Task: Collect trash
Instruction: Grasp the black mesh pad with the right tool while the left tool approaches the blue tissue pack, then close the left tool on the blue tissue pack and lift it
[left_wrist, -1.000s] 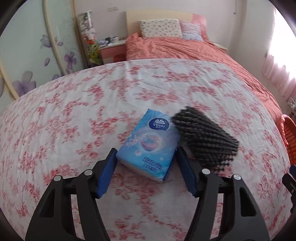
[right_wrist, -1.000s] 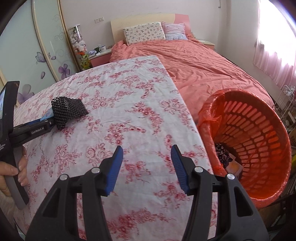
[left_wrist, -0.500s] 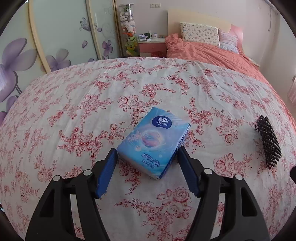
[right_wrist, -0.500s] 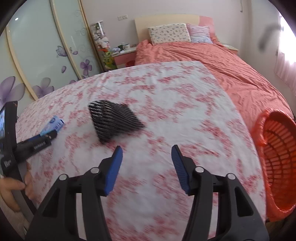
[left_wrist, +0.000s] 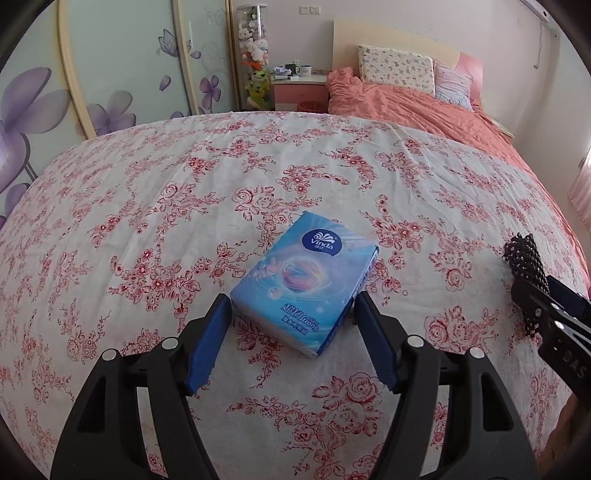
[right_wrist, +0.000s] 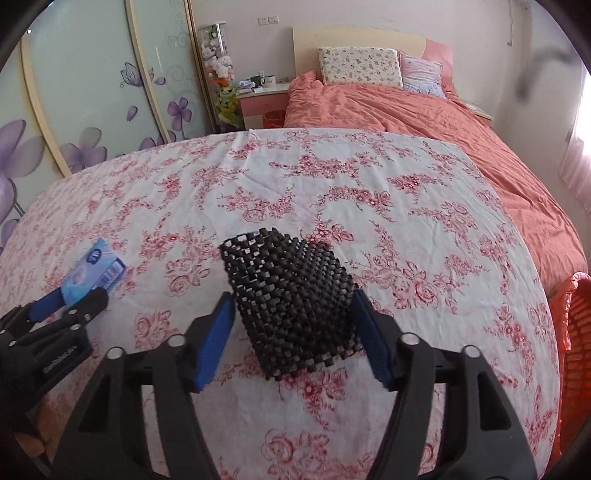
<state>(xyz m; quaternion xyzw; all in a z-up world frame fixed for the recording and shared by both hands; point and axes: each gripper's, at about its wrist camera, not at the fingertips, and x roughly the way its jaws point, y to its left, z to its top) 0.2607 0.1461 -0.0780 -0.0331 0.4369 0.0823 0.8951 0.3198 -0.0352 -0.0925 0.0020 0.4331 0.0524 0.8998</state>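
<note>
Left tongs (left_wrist: 293, 314) released, straddling tissue pack (left_wrist: 304, 280); right tongs (right_wrist: 293, 314) closing, not yet gripping mesh (right_wrist: 291, 306). Squeeze squarely before lifting.

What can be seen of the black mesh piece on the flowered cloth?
The black mesh piece is a soft-looking rubbery grid of small squares, roughly rectangular and apparently folded over, lying flat and skewed on the flowered cloth. It sits between the blue pads of the right hand-held gripper, whose jaws have just been closing; the pads flank its sides, and contact is unclear. In the left wrist view it shows at the far right.
</note>
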